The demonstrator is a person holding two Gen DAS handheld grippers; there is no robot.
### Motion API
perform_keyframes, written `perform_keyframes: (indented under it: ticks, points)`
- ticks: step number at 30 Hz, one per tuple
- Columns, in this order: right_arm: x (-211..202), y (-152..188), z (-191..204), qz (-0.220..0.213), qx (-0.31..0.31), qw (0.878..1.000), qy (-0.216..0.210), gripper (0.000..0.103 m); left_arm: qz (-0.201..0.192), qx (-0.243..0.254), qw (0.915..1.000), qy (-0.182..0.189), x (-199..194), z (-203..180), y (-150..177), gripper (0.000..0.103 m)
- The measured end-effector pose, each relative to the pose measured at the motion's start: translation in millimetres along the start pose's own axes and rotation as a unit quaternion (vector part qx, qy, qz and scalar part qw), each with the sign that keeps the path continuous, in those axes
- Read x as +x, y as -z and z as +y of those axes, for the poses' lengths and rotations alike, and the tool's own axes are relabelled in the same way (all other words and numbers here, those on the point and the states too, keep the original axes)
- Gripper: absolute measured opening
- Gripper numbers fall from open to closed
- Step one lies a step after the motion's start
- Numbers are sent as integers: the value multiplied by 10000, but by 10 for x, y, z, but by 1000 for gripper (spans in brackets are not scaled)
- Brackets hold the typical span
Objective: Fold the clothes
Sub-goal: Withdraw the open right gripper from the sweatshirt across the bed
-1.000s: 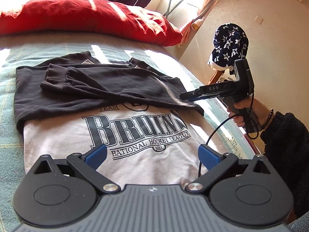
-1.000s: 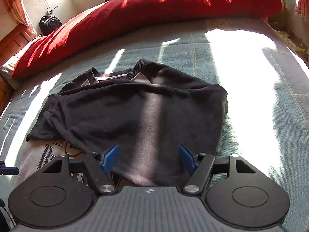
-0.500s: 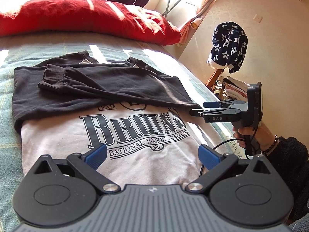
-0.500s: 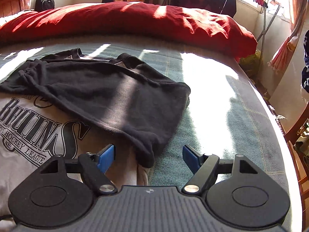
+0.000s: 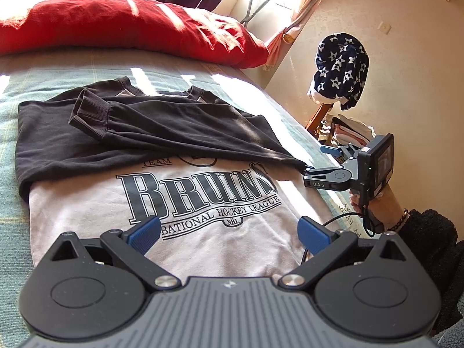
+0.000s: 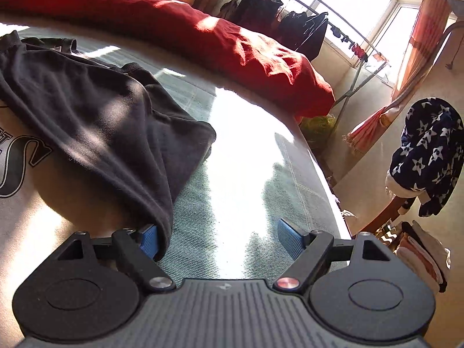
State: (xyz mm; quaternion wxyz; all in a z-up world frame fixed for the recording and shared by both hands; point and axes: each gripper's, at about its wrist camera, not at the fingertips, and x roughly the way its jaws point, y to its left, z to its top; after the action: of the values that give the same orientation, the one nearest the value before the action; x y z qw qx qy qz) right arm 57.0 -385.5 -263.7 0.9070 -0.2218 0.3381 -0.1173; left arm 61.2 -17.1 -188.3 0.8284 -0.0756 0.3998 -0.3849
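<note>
Across the green checked bed cover (image 5: pixel 8 121) lies one sweatshirt (image 5: pixel 203 226), grey in the body with two black sleeves (image 5: pixel 162 133) folded across the chest, one over the other, the upper one ending in a ribbed cuff (image 5: pixel 90 113) toward the left. Below the sleeves the print reads "TEAM", then "BRUINS" in large outlined letters, then a banner that reads "BATIONAL HOCKEY LEAGUE" as far as it shows, with "NHL" under it. One long red pillow (image 5: pixel 121 26) runs along the far side of the bed. At the bottom of the left wrist view the left gripper (image 5: pixel 229 232) hovers over the lower part of the grey body, its two blue pads (image 5: pixel 145 230) spread wide with nothing between them. To the right, at the bed's edge, the right gripper (image 5: pixel 316 162) is held in one hand (image 5: pixel 377 203) with a beaded bracelet at the wrist; its casing carries the letters "DAS". In the right wrist view its two blue pads (image 6: pixel 290 239) stand wide apart over the bed cover, released, and the tip of the black sleeve touches the inner face of the left pad without being clamped. Farther right, beside the wall, one navy cloth with white stars (image 5: pixel 342 69) hangs over a wooden chair, with a small stack of folded clothes (image 6: pixel 423 255) below it. A clothes rack (image 6: pixel 304 20) with dark garments stands by the window.
</note>
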Motion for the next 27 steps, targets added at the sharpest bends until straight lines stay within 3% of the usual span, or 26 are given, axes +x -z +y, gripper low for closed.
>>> perform_keyframes:
  ticks: [3,8,11,15,16,19,20,21,27]
  points:
    - [-88,-18,165,-85,-397,9987,298,85,10,-25,10000,-1,4,13,-1,100]
    - [-223,-57,263,25,-894,9958,191,85,14,-25,10000,4,13,10,-1,100]
    - [-412,-85,39,200,-288,9990,-279,85,15,-19,10000,6,18,5,-1,100]
    - [-554,-223,-308,-5,736,9931,-909,82,16,-11,10000,8,25,-2,0,100]
    - [-503,-292,-374,-13,962,9897,-1058,79,16,-9,10000,8,26,-4,0,100]
    - [-201,-531,-517,64,1455,9789,-1430,51,17,-3,10000,10,31,-9,0,100]
    - [-27,-611,-542,158,1534,9767,-1489,37,17,-1,10000,11,33,-11,0,100]
    - [149,-666,-544,265,1609,9752,-1494,33,19,-2,10000,13,36,-10,0,100]
    - [1051,-746,-480,762,2192,9575,-1712,36,128,-104,9998,-71,131,71,-3,100]
